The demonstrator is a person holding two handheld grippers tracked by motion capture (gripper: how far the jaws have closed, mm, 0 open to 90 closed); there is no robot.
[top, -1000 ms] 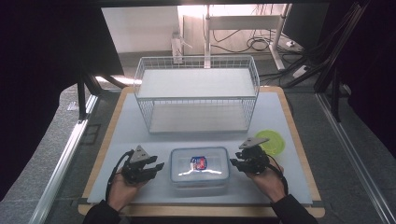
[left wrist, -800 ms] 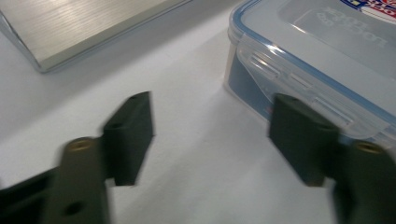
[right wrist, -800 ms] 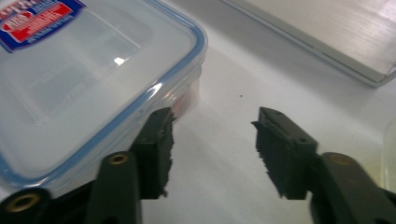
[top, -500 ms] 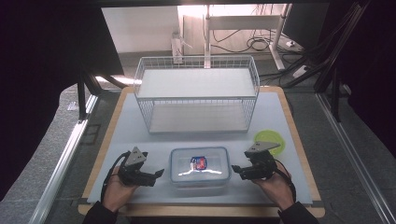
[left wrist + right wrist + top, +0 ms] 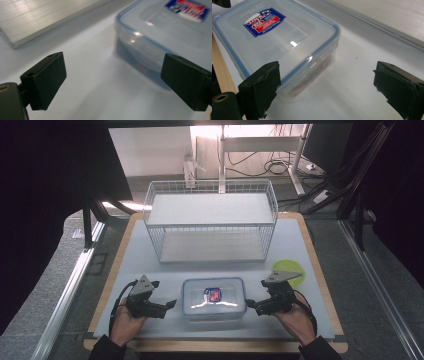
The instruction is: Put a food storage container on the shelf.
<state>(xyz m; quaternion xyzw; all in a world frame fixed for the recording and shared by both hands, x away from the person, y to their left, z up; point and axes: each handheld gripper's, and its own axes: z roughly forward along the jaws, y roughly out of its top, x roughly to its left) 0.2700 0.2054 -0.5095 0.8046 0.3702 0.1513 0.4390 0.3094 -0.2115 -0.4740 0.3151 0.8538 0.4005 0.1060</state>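
We see the plastic box (image 5: 214, 298) with its lid on, lying on the white mat (image 5: 150, 265) near the front edge, in front of the wire basket (image 5: 210, 222). The left gripper (image 5: 167, 306) and the right gripper (image 5: 251, 305) stand on both sides, both wide open, holding nothing.

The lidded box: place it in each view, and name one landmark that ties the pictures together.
High view: the box lies at bottom centre on the white mat, between the two grippers.
Left gripper view: upper right, past the right jaw.
Right gripper view: upper left, behind the left jaw.
Shared landmark: the red and blue label on its lid.
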